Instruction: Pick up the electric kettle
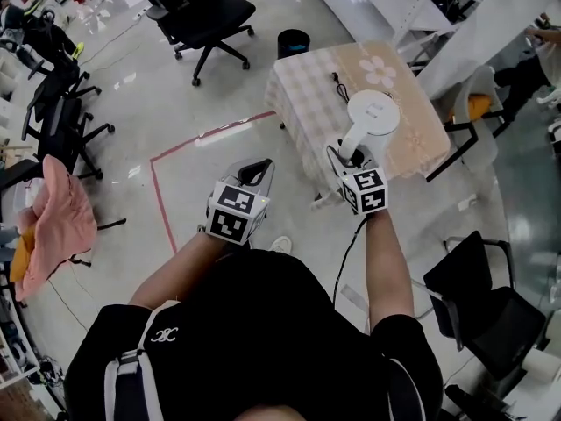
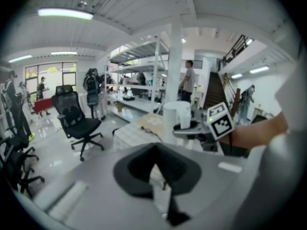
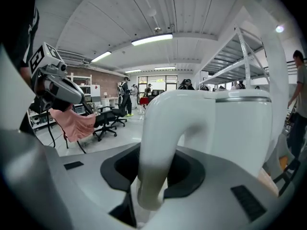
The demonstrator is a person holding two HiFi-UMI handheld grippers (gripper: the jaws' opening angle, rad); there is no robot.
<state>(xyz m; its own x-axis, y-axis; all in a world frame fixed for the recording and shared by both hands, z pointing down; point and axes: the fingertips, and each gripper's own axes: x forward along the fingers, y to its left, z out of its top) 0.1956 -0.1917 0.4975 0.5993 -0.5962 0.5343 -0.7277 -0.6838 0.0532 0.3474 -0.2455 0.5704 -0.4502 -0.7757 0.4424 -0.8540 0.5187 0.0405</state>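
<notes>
The white electric kettle hangs just above the near edge of the cloth-covered table. My right gripper is shut on its curved white handle, which fills the gap between the jaws in the right gripper view. The kettle body stands upright right behind the handle. My left gripper hovers over the floor to the left of the table, its jaws together with nothing between them. In the left gripper view the kettle appears ahead and to the right.
A black cable lies on the table. A black bin stands behind it and an office chair further back. A pink cloth drapes a chair at left. Another black chair is at right. Red tape marks the floor.
</notes>
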